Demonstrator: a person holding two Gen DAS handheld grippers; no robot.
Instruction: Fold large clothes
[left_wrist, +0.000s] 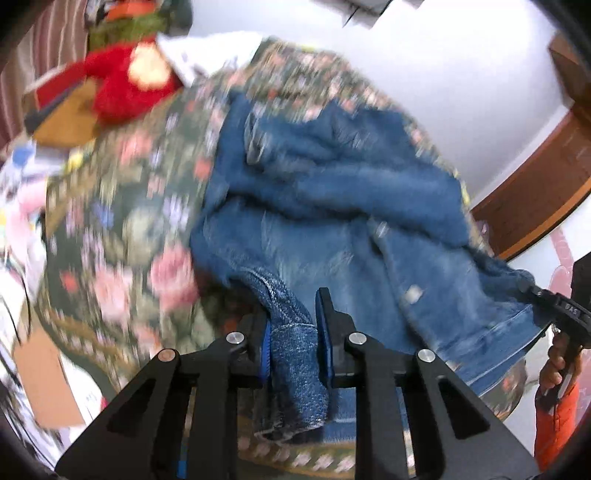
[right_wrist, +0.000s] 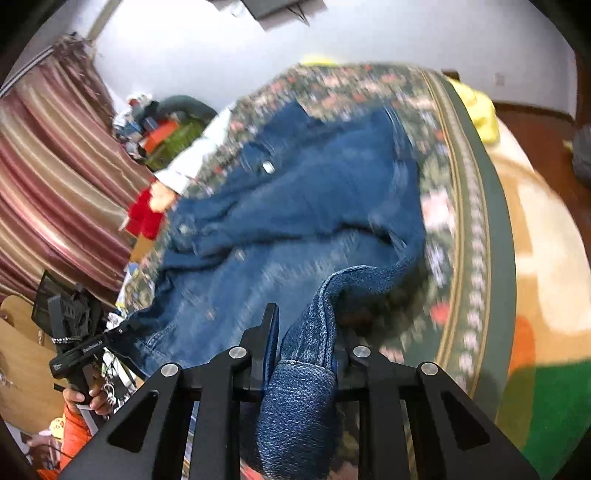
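In the left wrist view, the left hand-held gripper (left_wrist: 293, 325) is closed tight on a bunched edge of the blue denim jacket (left_wrist: 332, 206). The pinched cloth sticks up between the two black fingers and hangs back toward the camera. The rest of the jacket lies crumpled on a flowery bedspread (left_wrist: 122, 229). Bare bedspread shows to the left of the jacket and at its far end. On the right, the jacket reaches almost to the bedspread's edge. At the right edge, the right hand-held gripper (left_wrist: 532, 291) nips the jacket's hem, with a hand (left_wrist: 557, 365) holding its grip. A red stuffed toy (left_wrist: 125, 88) sits far left, past the bedspread, by a white wall (left_wrist: 443, 74).

In the right wrist view, the right hand-held gripper (right_wrist: 306, 325) is closed tight on another thick fold of the jacket (right_wrist: 314, 192). The denim spreads away toward the far left. To the right there is a wide strip of bedspread (right_wrist: 465, 229), with its striped border running along the near right edge. At the left, the left hand-held gripper (right_wrist: 114, 334) holds the jacket's other corner. A striped curtain (right_wrist: 55, 177) hangs close behind on the left.
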